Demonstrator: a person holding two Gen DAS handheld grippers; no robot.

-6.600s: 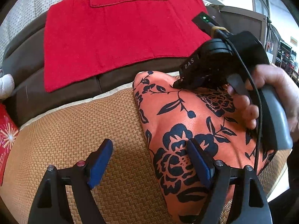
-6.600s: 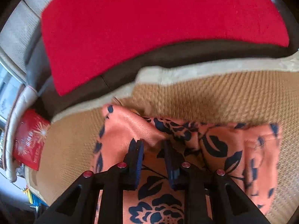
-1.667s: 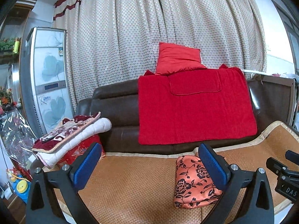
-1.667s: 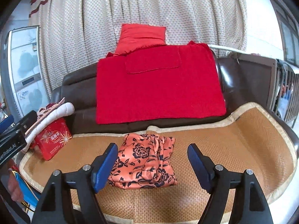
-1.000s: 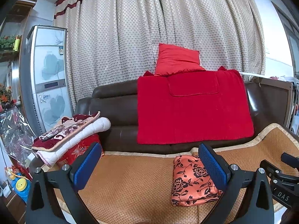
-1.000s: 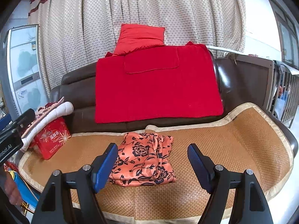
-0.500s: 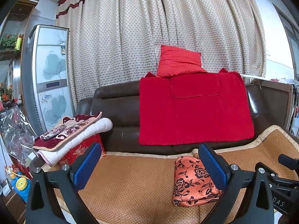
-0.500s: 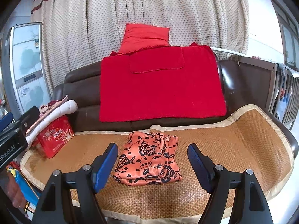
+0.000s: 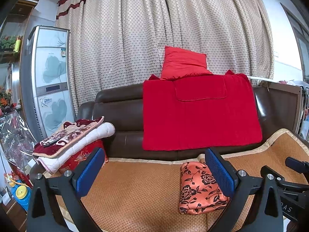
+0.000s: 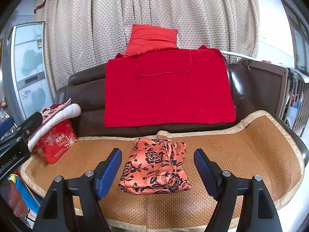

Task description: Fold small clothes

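A folded orange garment with black flowers lies on the woven mat on the sofa seat. It also shows in the left wrist view, partly behind my right finger pad. My left gripper is open and empty, held back from the seat. My right gripper is open and empty, its blue pads on either side of the garment in the picture but well short of it. The right gripper's body shows at the right edge of the left wrist view.
A red blanket hangs over the brown sofa back, with a red pillow on top. A red box under folded quilts stands at the mat's left end. A fridge stands left of the curtain.
Both grippers let go of the garment and pulled far back from the sofa. Over the last second the views shift only slightly; the garment lies still.
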